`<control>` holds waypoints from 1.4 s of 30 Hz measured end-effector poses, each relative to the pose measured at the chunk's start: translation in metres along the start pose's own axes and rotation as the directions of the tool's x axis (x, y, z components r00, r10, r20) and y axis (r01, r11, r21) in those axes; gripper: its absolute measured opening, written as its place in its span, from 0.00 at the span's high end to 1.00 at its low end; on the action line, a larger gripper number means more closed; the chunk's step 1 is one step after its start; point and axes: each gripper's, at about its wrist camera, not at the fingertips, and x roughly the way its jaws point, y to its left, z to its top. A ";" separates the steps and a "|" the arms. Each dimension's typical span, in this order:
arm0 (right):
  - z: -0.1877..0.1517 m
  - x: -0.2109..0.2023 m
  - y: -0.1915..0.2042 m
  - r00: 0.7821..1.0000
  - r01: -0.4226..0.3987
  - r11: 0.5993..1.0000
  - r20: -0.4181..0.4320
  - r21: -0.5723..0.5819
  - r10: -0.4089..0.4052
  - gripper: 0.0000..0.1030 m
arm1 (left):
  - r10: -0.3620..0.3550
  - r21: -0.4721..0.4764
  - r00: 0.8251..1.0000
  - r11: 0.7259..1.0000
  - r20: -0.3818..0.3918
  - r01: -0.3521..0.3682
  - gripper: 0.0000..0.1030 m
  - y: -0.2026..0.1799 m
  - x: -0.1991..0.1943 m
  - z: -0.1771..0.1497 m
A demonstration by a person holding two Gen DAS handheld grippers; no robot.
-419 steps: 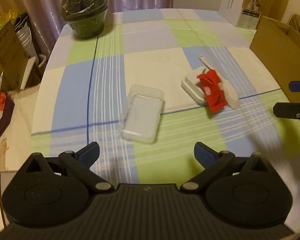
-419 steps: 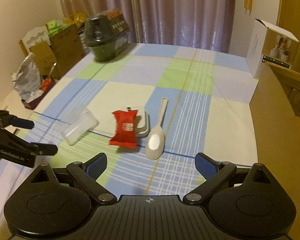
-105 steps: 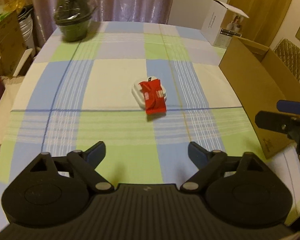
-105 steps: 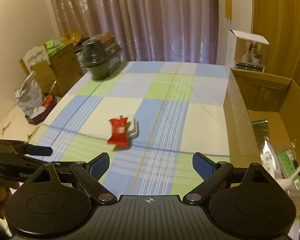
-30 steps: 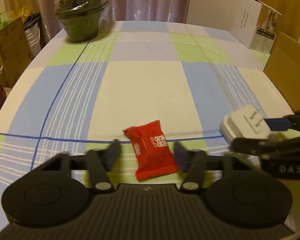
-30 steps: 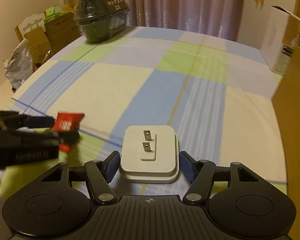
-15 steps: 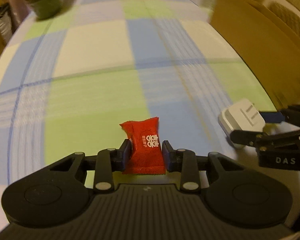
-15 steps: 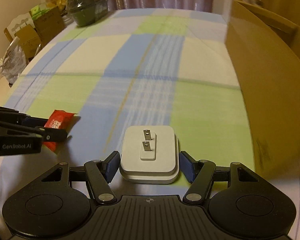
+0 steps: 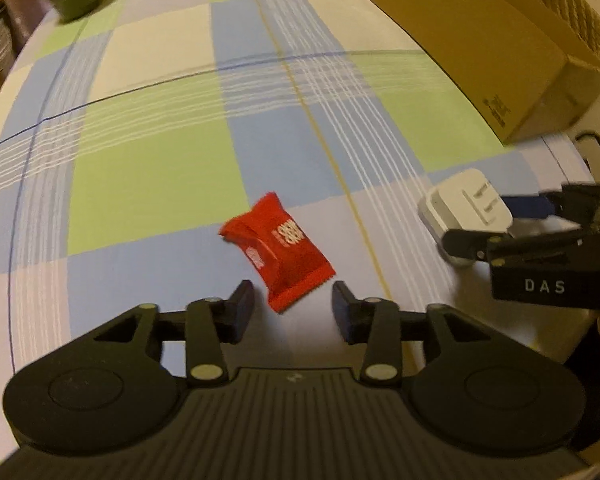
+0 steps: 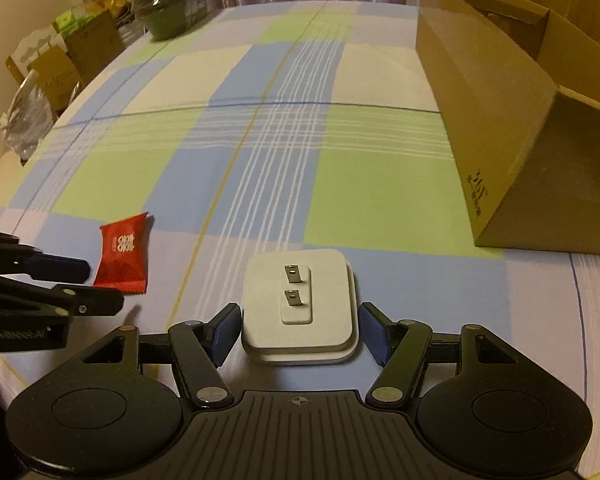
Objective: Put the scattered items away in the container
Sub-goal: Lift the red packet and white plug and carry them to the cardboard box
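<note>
**Red packet and white plug adapter on the checked tablecloth, both let go**

Item 1: red packet. Small crinkled foil sachet with white print and crimped ends. It lies flat on the tablecloth, just ahead of the left gripper. The jaws are opening; only the packet's near corner reaches between the tips, and neither pad touches it. Half a second earlier the same packet was pinched upright between those pads.

Item 2: plug adapter. White, square with rounded corners, two flat metal prongs pointing up from a raised centre strip. It sits on the cloth between the fingers of the right gripper, whose jaws are opening, with a narrow gap on each side. Half a second earlier the pads pressed its sides.

Item 3: cardboard box. Brown, open-topped, at the table's right side, well apart from both items. Neither item is inside it.
</note>
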 end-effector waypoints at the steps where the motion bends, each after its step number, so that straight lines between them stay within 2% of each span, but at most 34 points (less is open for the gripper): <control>1: -0.001 -0.001 -0.001 1.000 0.010 1.000 0.018 -0.002 -0.010 0.06 | -0.004 -0.020 1.000 1.000 0.006 0.004 0.57 0.003 -0.001 0.000; 3: -0.002 -0.001 -0.002 1.000 0.005 1.000 0.026 -0.010 -0.004 0.06 | -0.015 -0.075 1.000 0.997 0.015 0.017 0.51 0.010 -0.003 0.000; 5: -0.003 -0.001 -0.001 1.000 -0.001 1.000 0.027 -0.023 0.002 0.06 | -0.027 -0.120 0.999 0.992 0.018 0.029 0.50 0.014 -0.001 0.003; 9: -0.006 -0.001 -0.001 0.999 -0.016 0.999 0.037 -0.028 0.017 0.06 | -0.006 -0.131 1.000 0.991 0.012 0.007 0.50 0.013 0.006 0.011; 13: -0.006 -0.001 0.000 0.998 -0.032 0.999 0.050 -0.021 0.033 0.06 | 0.010 -0.131 1.000 0.991 -0.014 -0.012 0.55 0.008 0.016 0.019; 16: -0.004 0.000 -0.001 0.998 -0.043 0.999 0.053 -0.005 0.043 0.07 | 0.039 -0.108 0.999 0.993 -0.021 -0.041 0.62 0.005 0.018 0.020; 18: -0.003 0.001 0.000 0.997 -0.049 0.999 0.052 -0.003 0.049 0.07 | 0.035 -0.089 0.999 0.995 -0.024 -0.037 0.67 0.004 0.017 0.019; 20: -0.003 0.002 0.003 0.998 -0.038 0.999 0.043 -0.020 0.039 0.20 | 0.031 -0.075 0.999 0.997 -0.031 -0.033 0.70 0.005 0.016 0.018; 21: -0.003 0.004 0.003 0.999 -0.035 0.999 0.032 -0.026 0.036 0.24 | 0.034 -0.063 0.999 0.997 -0.033 -0.036 0.70 0.006 0.015 0.017; 33: -0.005 0.012 0.004 1.000 0.000 0.999 0.015 -0.043 0.001 0.24 | 0.043 -0.076 0.999 0.996 -0.020 -0.044 0.68 0.009 0.016 0.017; 37: -0.005 0.011 0.008 1.000 0.013 0.998 0.022 -0.062 -0.012 0.31 | 0.030 -0.095 0.999 0.995 -0.012 -0.031 0.59 0.012 0.017 0.016; 42: -0.006 0.012 0.010 1.000 0.019 0.997 0.024 -0.069 -0.017 0.31 | 0.041 -0.095 0.999 0.995 -0.010 -0.041 0.59 0.010 0.019 0.018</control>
